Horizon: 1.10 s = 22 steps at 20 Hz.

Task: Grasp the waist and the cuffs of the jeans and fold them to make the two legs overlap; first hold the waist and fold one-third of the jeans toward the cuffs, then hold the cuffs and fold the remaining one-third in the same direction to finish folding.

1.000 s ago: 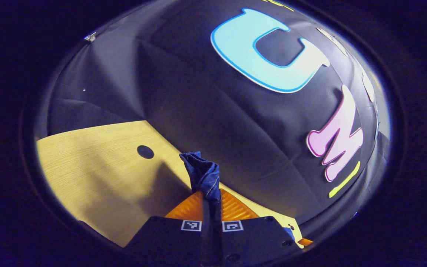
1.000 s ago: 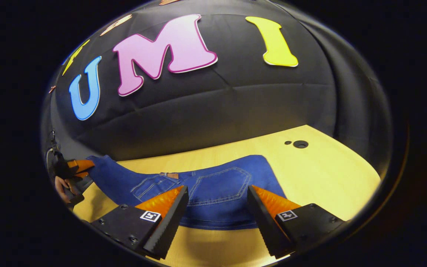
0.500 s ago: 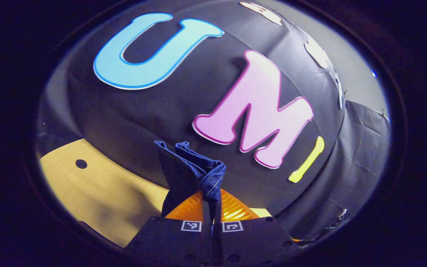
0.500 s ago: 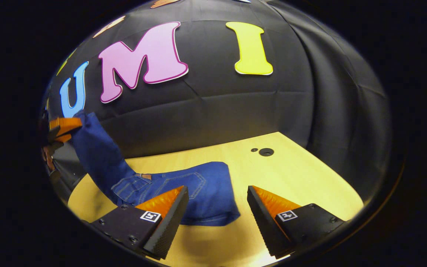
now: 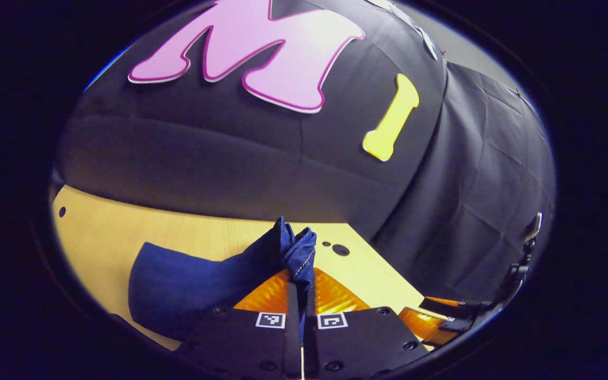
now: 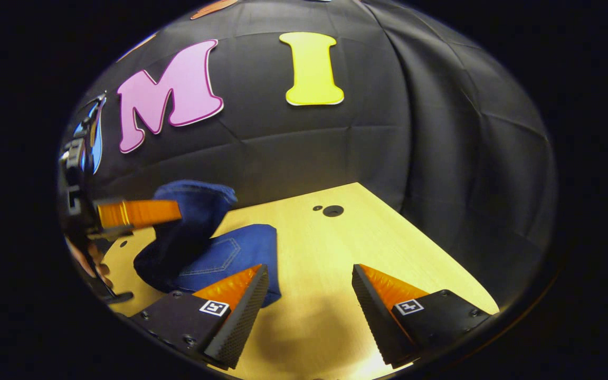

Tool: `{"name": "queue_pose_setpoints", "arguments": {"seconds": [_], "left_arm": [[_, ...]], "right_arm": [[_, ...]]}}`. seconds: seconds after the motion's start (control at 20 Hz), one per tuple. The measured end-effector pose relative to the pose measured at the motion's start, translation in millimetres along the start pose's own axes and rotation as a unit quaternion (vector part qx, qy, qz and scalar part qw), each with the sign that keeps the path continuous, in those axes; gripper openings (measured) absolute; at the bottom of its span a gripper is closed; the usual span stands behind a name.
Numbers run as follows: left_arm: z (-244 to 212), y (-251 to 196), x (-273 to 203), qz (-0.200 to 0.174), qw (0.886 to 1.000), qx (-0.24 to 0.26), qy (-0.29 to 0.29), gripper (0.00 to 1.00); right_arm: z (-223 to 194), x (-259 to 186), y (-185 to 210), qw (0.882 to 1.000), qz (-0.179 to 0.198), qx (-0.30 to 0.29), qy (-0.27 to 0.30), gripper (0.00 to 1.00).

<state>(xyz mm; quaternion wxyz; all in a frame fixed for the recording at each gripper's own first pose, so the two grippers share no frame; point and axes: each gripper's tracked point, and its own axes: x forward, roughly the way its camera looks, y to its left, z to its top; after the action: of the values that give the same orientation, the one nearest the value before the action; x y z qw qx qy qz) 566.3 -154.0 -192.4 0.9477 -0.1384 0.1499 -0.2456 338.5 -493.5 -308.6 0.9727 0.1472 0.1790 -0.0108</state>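
Blue jeans point(image 6: 230, 253) lie on the wooden table point(image 6: 335, 253) at the left of the right gripper view, part of them lifted into a hump. My left gripper point(image 5: 301, 279) is shut on a bunched end of the jeans point(image 5: 296, 245); the cloth point(image 5: 177, 285) hangs from it down to the table at the left. The right gripper view catches that same left gripper point(image 6: 174, 211) at its left edge, holding the raised denim. My right gripper point(image 6: 309, 279) stands open above bare table, right of the jeans, nothing between its fingers.
Round holes point(image 6: 332, 210) sit in the tabletop near the far edge. The black cloth wall point(image 6: 335, 148) rises right behind the table. In the left gripper view, part of my right gripper point(image 5: 441, 316) shows at the lower right.
The left gripper has carried the held end of the jeans up and over toward the right, so the denim now arches over the rest. The right gripper has shifted right, off the jeans.
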Motion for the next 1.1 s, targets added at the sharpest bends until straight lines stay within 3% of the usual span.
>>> {"name": "queue_pose_setpoints", "arguments": {"seconds": [0.15,0.25,0.3,0.35,0.4,0.5,0.65,0.8,1.1], "left_arm": [[-17.7,-2.5,14.1,-0.006,1.0,-0.021,0.014,0.16],[-21.4,-7.3,14.6,-0.013,1.0,-0.024,0.016,0.26],[-24.0,-12.3,14.3,-0.015,1.0,-0.02,0.015,0.41],[-22.9,-19.5,12.4,-0.022,1.0,-0.014,0.012,0.48],[-20.3,-26.0,6.8,-0.028,1.0,-0.009,0.008,0.71],[-8.4,-28.0,-16.0,-0.027,1.0,-0.002,-0.012,0.94],[20.8,-34.9,-76.5,-0.028,0.998,0.007,-0.052,0.98],[54.5,-26.7,-156.9,-0.002,0.995,0.019,-0.099,0.97],[95.4,26.1,-326.0,0.116,0.975,0.058,-0.179,0.96]], "right_arm": [[0.0,-11.0,-18.6,1.0,-0.016,0.003,-0.003,0.97],[-0.6,-20.9,-25.5,1.0,-0.025,0.003,-0.005,0.97],[-0.4,-27.9,-26.3,1.0,-0.027,0.004,-0.005,0.97],[-1.0,-36.0,-26.0,1.0,-0.029,0.004,-0.006,0.97],[0.5,-43.6,-23.8,1.0,-0.027,0.003,-0.007,0.97],[8.0,-61.1,-14.8,1.0,-0.025,-0.002,-0.013,0.97],[30.6,-94.8,6.6,0.999,-0.014,-0.006,-0.035,0.97],[60.5,-132.3,36.6,0.998,0.004,-0.005,-0.061,0.97],[106.2,-220.1,104.8,0.992,0.05,-0.023,-0.109,0.97]]}}
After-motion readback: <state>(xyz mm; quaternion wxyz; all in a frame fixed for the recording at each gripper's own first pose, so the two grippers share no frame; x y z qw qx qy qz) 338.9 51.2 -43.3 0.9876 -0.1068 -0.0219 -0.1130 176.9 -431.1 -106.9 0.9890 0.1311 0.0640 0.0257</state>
